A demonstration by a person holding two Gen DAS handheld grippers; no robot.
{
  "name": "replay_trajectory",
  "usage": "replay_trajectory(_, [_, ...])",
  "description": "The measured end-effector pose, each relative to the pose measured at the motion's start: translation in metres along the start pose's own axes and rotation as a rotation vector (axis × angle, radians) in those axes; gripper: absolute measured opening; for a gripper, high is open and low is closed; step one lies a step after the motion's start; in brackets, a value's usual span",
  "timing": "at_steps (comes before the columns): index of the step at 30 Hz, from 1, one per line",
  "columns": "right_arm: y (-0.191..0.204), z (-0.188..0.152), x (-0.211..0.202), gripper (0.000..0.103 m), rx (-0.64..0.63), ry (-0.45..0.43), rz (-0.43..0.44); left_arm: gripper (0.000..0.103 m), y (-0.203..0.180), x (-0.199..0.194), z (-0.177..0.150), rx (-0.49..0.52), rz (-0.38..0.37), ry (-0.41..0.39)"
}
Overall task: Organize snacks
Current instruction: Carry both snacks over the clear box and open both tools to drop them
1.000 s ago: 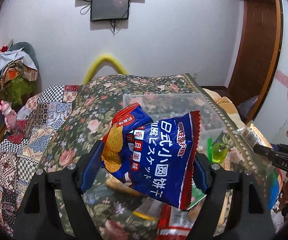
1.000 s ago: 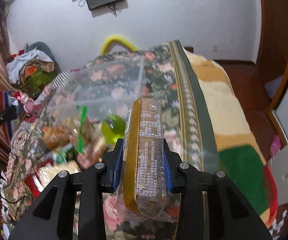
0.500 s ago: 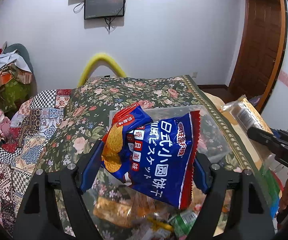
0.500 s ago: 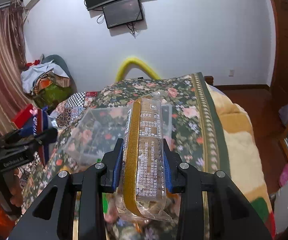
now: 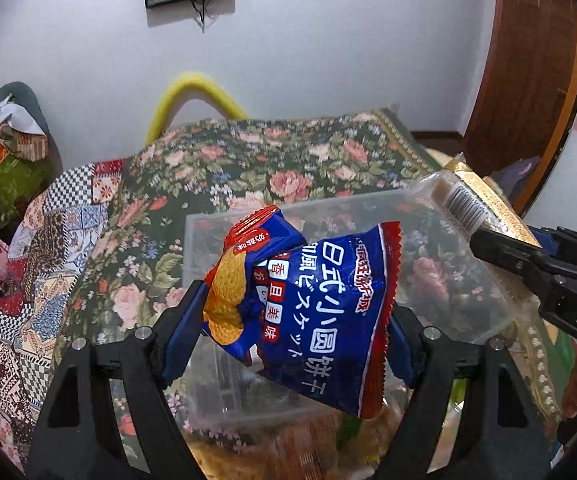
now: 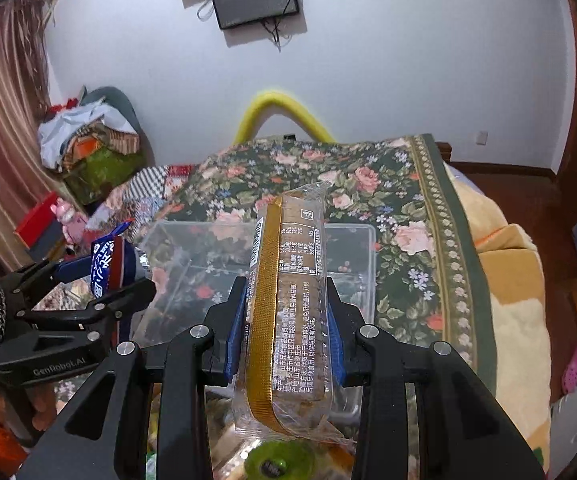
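Both snacks have been carried over the clear bin (image 6: 352,240); left gripper (image 5: 288,320) clenched on the blue biscuit bag (image 5: 312,296), right gripper (image 6: 284,320) on the wafer pack (image 6: 288,304); ready to drop.

Both views are evenly and fairly brightly lit from overhead, with soft shadows under the wall screen (image 6: 254,0). Fisheye bending curves the walls and darkens the corners to black. Snacks at the bottom edge, below the clear plastic box (image 5: 440,276), are blurred; its walls show faint glare.
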State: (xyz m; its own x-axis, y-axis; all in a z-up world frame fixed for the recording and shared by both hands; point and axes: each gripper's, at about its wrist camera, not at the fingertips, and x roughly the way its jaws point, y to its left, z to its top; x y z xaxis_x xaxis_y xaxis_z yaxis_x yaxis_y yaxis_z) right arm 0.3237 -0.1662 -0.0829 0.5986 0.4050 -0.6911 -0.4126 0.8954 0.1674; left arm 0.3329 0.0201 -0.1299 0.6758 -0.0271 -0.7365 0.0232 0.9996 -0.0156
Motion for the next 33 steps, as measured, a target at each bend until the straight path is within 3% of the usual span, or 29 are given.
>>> replay_trajectory(13, [-0.005,-0.003,0.045,0.032,-0.033,0.149,-0.014,0.079,0.005,0.055,0.005,-0.011,-0.023,0.118])
replay_trajectory(18, [-0.004,-0.007,0.045,0.032,-0.054,0.156,-0.028,0.081,0.009,0.063,0.001,-0.035,-0.041,0.155])
replay_trajectory(21, [-0.005,-0.004,0.038,0.032,-0.047,0.143,-0.012,0.082,0.01,0.056,0.001,-0.045,-0.078,0.14])
replay_trajectory(27, [0.002,-0.001,0.018,0.033,-0.067,0.108,-0.022,0.084,0.004,0.03,0.003,-0.005,-0.048,0.09])
replay_trajectory(33, [0.014,-0.003,-0.02,0.045,-0.08,0.042,-0.02,0.085,0.005,-0.017,0.002,0.005,-0.046,0.013])
